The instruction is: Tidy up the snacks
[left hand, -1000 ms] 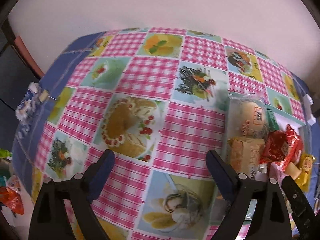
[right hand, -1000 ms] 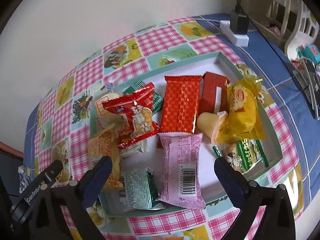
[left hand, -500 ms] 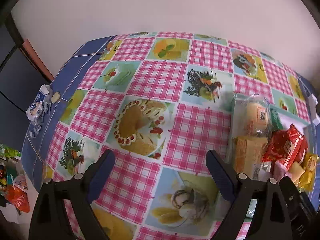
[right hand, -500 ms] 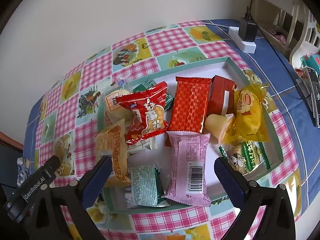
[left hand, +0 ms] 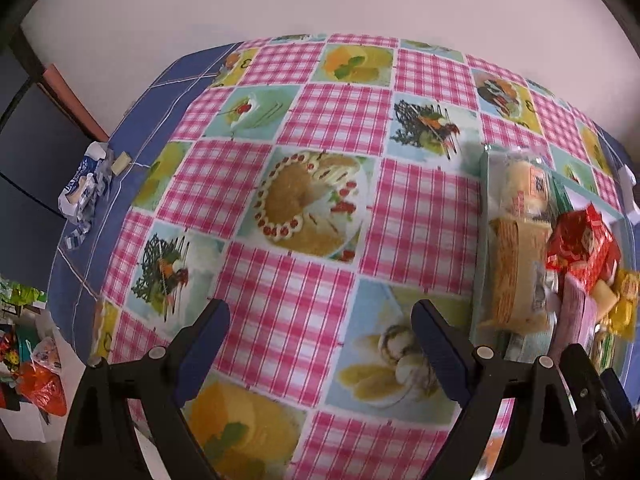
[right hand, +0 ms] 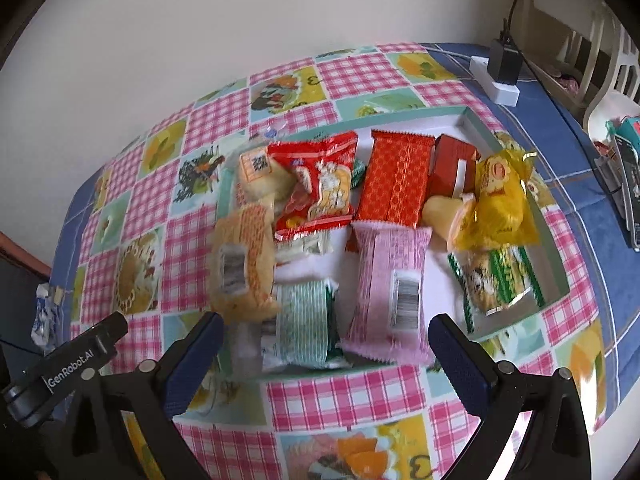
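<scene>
A shallow white tray (right hand: 556, 264) with a teal rim holds several snacks: a pink packet (right hand: 390, 292), a green striped packet (right hand: 300, 332), a tan packet (right hand: 240, 264), a red bag (right hand: 320, 188), an orange-red wafer packet (right hand: 394, 184) and a yellow packet (right hand: 500, 204). My right gripper (right hand: 326, 326) hangs open above the tray's near edge, holding nothing. My left gripper (left hand: 320, 316) is open over bare tablecloth, to the left of the tray (left hand: 482, 208). The tan packet (left hand: 516, 264) and the red bag (left hand: 580, 248) show at that view's right edge.
The checked tablecloth (left hand: 304, 112) covers a table against a white wall. A power strip with a charger (right hand: 500, 76) lies behind the tray, with a white chair (right hand: 600, 80) beyond it. A crumpled blue-white wrapper (left hand: 82, 188) sits at the table's left edge. Bags (left hand: 40, 384) lie on the floor.
Both grippers have drawn left and back toward the table's near side, so the tray and the cloth pattern slid right and up in the views. Both stay open.
</scene>
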A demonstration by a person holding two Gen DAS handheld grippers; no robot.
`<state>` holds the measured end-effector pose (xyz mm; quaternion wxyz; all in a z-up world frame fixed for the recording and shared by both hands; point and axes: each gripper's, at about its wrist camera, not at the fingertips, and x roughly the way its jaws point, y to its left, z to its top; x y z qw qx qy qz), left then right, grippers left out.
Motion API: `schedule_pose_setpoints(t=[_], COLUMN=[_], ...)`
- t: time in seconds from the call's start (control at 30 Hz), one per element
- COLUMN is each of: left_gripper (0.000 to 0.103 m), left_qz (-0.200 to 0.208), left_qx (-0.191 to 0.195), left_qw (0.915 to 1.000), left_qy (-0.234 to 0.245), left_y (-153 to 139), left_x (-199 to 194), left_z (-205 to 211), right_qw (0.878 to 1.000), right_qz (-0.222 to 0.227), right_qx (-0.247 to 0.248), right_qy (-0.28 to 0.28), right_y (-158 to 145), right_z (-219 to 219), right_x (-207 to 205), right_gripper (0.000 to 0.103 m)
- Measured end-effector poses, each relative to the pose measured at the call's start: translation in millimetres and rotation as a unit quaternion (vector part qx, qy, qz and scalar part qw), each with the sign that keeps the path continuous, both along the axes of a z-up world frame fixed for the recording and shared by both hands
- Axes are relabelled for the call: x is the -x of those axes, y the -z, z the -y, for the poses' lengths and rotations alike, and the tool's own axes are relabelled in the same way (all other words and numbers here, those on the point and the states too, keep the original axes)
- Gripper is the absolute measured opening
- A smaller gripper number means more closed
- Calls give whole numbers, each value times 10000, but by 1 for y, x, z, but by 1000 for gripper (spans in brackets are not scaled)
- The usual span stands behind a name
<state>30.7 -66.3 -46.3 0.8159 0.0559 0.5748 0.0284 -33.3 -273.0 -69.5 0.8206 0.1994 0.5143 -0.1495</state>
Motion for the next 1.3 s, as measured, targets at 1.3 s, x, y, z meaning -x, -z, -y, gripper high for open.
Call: schedule_pose_setpoints(t=[1.3], left_gripper=[93], left_qz=[-5], left_qx=[403], left_qw=[9991], left_qy=[163], left_y=[-6], left_x=[41], left_z=[-36], right_qw=[9997], right_qz=[31], right_qx=[118], right_qy=[-215], right_y=[-8], right_z=[-18], right_x=[24], right_gripper=[103])
